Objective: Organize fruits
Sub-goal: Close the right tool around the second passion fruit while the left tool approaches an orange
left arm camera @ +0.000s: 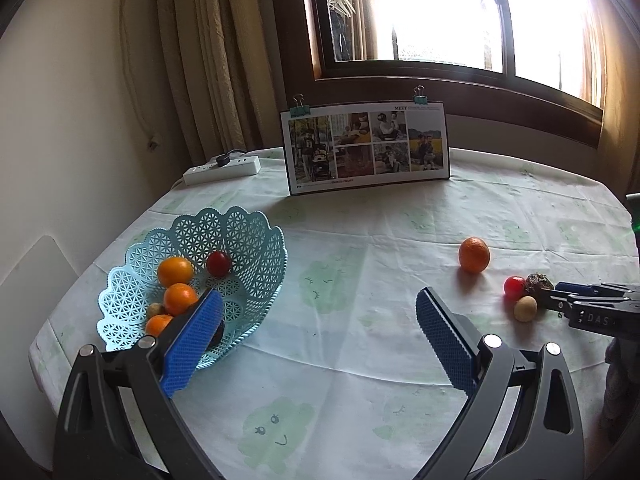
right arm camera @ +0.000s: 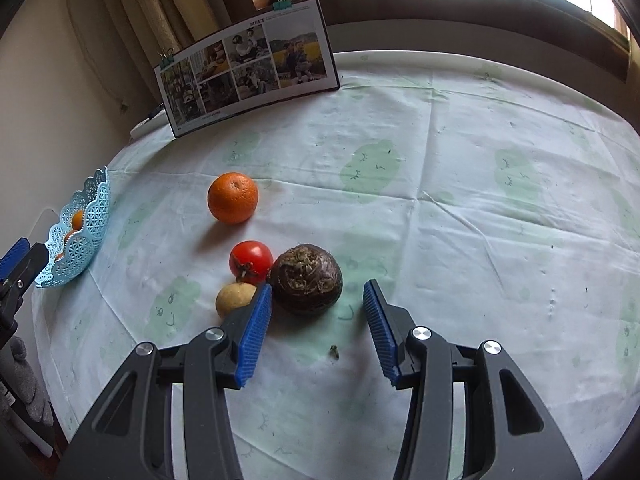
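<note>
Wide bare tablecloth beyond right tool

Right tongs gape around the brown fruit.

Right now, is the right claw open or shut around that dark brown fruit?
Open. In the right wrist view the right claw has its blue pads spread apart, with the dark brown fruit just ahead between them, not clamped.

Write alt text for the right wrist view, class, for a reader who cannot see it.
The open right gripper reaches toward a dark brown fruit on a tablecloth. A tomato, a small tan fruit and an orange lie to its left. A blue basket sits at the far left, a photo board behind.
</note>
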`<state>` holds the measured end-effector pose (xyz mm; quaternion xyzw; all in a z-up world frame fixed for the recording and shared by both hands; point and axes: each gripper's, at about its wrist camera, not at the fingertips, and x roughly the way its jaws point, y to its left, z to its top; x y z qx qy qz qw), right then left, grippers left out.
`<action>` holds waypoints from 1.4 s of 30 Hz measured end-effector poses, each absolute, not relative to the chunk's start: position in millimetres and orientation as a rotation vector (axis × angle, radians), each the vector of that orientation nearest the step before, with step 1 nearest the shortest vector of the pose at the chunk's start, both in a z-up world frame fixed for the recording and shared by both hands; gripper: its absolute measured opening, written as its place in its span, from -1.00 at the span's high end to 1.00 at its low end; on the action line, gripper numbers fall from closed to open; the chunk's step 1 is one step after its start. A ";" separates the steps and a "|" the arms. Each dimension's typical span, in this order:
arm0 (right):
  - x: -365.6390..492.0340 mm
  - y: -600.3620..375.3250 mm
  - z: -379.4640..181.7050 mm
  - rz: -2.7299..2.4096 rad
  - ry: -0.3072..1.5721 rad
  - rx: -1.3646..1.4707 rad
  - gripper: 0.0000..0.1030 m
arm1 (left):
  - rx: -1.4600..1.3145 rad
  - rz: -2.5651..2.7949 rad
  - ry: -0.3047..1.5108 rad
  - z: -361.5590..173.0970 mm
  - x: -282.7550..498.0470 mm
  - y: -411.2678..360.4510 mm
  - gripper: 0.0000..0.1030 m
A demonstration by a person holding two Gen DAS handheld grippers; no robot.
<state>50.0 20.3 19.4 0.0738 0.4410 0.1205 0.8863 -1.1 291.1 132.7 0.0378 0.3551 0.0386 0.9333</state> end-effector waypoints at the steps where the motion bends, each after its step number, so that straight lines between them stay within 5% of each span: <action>1: 51.4 20.8 19.3 0.250 0.916 0.150 0.07 | 0.078 0.078 0.728 132.1 -0.7 290.5 -0.91; 23: 69.2 19.4 16.8 0.237 0.891 0.155 0.03 | 0.145 -0.051 0.804 106.8 51.4 236.7 -0.91; 27: 66.8 21.6 16.8 0.240 0.881 0.142 0.19 | 0.141 -0.117 0.834 95.3 72.1 219.8 -0.91; 42: 66.6 17.9 16.6 0.230 0.879 0.162 0.19 | 0.121 -0.209 0.895 71.8 118.8 176.6 -0.90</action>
